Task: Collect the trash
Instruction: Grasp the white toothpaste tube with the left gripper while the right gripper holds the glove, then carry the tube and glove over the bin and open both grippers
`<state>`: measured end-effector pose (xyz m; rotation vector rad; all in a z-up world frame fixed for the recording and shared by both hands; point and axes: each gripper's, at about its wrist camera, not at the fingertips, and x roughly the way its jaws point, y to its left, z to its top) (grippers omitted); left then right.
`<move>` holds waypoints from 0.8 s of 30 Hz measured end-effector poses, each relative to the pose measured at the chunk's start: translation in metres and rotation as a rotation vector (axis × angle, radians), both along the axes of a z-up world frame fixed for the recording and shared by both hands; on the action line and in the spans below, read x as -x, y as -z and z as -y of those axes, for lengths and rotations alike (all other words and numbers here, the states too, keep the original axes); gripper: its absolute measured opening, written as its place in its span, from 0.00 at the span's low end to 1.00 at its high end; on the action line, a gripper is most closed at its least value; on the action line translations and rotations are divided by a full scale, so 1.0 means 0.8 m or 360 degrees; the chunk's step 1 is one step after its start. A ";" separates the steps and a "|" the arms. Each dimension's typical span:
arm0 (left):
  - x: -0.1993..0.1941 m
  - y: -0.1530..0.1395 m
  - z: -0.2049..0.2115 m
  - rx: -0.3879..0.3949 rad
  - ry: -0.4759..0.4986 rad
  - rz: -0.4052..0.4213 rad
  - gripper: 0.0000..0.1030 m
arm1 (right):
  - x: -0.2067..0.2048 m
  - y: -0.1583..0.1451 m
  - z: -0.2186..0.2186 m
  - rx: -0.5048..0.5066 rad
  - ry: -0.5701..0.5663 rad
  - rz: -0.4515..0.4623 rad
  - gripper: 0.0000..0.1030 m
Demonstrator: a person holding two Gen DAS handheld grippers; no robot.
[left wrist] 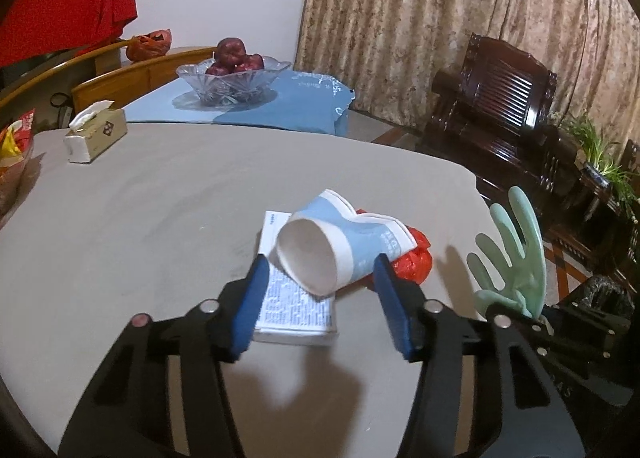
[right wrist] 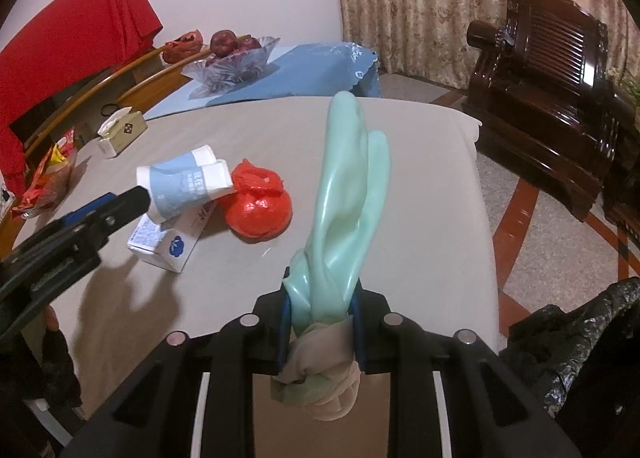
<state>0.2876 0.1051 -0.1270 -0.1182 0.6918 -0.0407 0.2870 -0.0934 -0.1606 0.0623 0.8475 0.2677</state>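
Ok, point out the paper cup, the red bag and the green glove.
paper cup (left wrist: 344, 246): left wrist view, blue side wall.
red bag (right wrist: 258, 207): right wrist view, bulging front.
green glove (right wrist: 344, 193): right wrist view, mid palm.

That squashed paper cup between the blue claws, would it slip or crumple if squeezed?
Probably crumples: the paper cup already looks flattened at its far end, so its wall seems thin. It seems light, perched tilted on the white carton. Its round open mouth might let it roll if nudged by the left claw.

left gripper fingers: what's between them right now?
The crushed paper cup sits between the left gripper fingers, lying on a white carton. Left wrist view shows it.
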 end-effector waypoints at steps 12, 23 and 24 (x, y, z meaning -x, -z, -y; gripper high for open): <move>-0.005 0.011 0.017 -0.0014 0.0018 -0.0022 0.02 | 0.000 0.005 0.006 -0.0020 0.0014 -0.0016 0.24; 0.047 -0.009 0.013 0.0022 0.0005 0.0020 0.02 | 0.012 -0.004 0.004 -0.0027 -0.0001 0.0001 0.24; 0.053 -0.011 0.014 0.0020 0.0005 0.0022 0.02 | 0.016 -0.006 0.004 -0.0030 -0.0007 0.0008 0.24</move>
